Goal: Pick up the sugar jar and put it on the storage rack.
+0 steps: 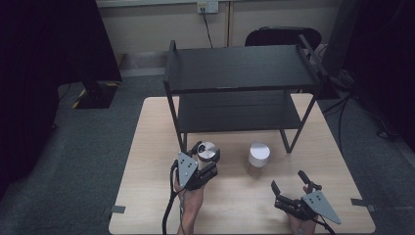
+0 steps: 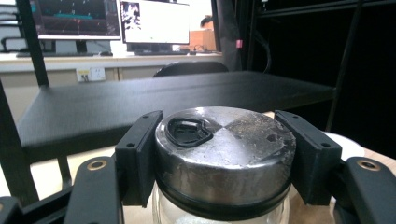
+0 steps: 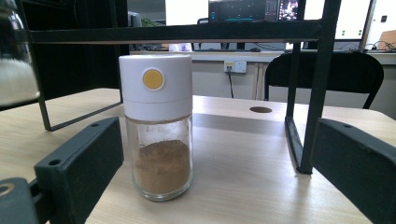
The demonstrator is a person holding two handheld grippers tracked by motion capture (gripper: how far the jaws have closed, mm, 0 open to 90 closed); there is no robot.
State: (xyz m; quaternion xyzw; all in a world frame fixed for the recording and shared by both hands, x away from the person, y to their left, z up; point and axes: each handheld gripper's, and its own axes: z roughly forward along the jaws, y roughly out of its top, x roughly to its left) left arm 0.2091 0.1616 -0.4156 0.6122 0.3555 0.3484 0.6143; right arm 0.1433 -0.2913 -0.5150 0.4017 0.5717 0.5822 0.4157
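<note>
**A:** The glass jar with the round, scuffed metal lid (image 2: 225, 154), where is it now?

**B:** In my left gripper (image 1: 208, 155). Its jaws are clamped on the lid's two sides, as tight as they go, and the jar hangs upright under them with something white in the bottom. In the high view it sits just in front of the near left leg of the black two-tier metal shelf rack (image 1: 242, 68).

**A:** And which way does it have to go?

**B:** My guess is onto the rack. In the left gripper view the lower black shelf board (image 2: 154, 100) lies straight ahead, beyond the lid and about level with its top. The jar's long axis is vertical, so I'd judge it needs to be carried forward with its base clearing the board's near edge, without tilting.

**A:** What about your other hand?

**B:** My right gripper (image 1: 288, 183) is low over the light wooden counter (image 1: 147, 176), near the right front edge, jaws spread wide and holding nothing. The glass shaker with the white cap and yellow button (image 3: 156, 126), brown powder inside, stands on the counter between and beyond those jaws, apart from both. That hand is the nearer one to it; the left is the nearer one to the rack.
</note>
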